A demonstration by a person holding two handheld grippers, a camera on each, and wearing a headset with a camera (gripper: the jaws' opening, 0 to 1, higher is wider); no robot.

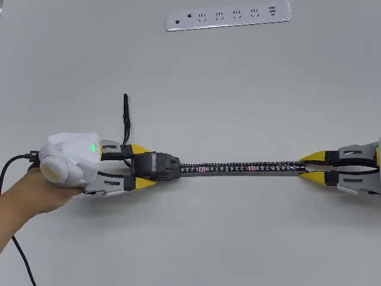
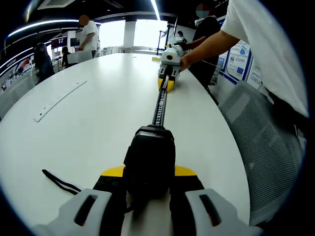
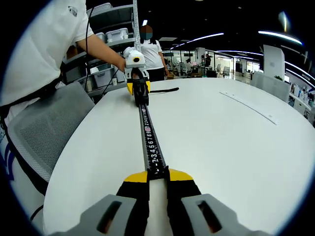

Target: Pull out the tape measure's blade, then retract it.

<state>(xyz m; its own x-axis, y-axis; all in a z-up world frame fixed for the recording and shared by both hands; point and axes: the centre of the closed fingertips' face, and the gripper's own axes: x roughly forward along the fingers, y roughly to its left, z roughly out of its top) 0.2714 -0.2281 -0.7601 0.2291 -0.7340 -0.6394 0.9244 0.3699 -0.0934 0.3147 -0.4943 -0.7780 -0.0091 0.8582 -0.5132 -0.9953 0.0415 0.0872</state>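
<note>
The blade (image 1: 244,168) stretches low across the table (image 1: 238,89) from the tape measure (image 1: 158,166) clamped in the left gripper (image 1: 141,166) to the right gripper (image 1: 311,167) pinching its tip, a bar to any near-far pass at table level. Beyond it, bare table reaches the far strip (image 1: 228,16); 1 strap (image 1: 126,116) lies just beyond the left gripper. The near side is bare, with 1 cable (image 1: 15,250) at the left.

White table (image 1: 238,89), matte, evenly lit. White power strip (image 1: 228,16) lies flat on it, far side (row of sockets, long axis running left to right). Grey mesh chair (image 2: 261,132) beside the table. Shelving with pale bins (image 3: 106,34) behind. A person (image 2: 90,32) stands in the background.
</note>
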